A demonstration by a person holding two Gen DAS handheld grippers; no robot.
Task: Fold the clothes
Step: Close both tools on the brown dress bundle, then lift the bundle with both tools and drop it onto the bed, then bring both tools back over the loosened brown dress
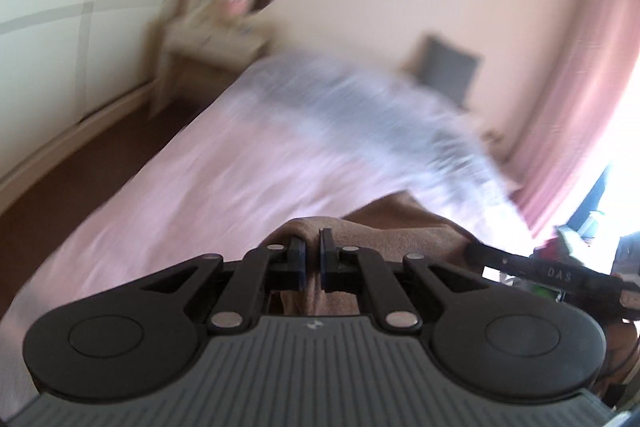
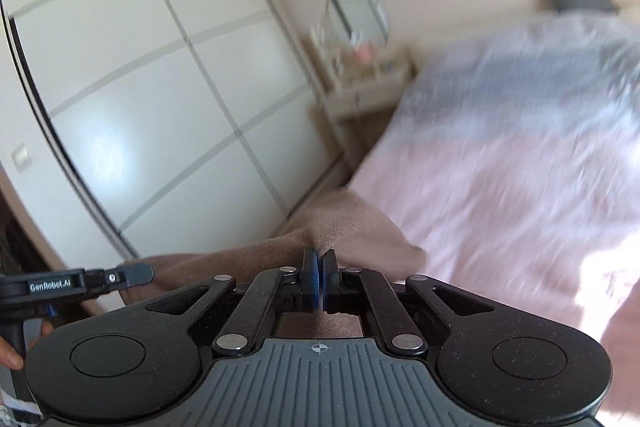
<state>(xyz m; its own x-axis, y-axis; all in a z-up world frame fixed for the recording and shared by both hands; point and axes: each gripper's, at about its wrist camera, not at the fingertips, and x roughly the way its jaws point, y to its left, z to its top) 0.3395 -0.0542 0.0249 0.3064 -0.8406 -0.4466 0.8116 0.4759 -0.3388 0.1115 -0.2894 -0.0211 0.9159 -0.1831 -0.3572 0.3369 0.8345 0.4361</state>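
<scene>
A brown garment (image 1: 400, 227) is held up above a bed with a pink cover (image 1: 192, 179). My left gripper (image 1: 313, 237) is shut on its top edge. My right gripper (image 2: 319, 257) is shut on another part of the same brown garment (image 2: 344, 223), which stretches between the two. The right gripper's side also shows at the right of the left wrist view (image 1: 540, 269), and the left gripper at the left of the right wrist view (image 2: 80, 281). Both views are motion-blurred.
A blue-grey patterned blanket (image 1: 360, 107) lies across the far part of the bed. A small dressing table with a round mirror (image 2: 356, 15) stands beside it. White wardrobe doors (image 2: 160, 87) are on the left, pink curtains (image 1: 580, 87) on the right, a grey pillow (image 1: 448, 67) by the wall.
</scene>
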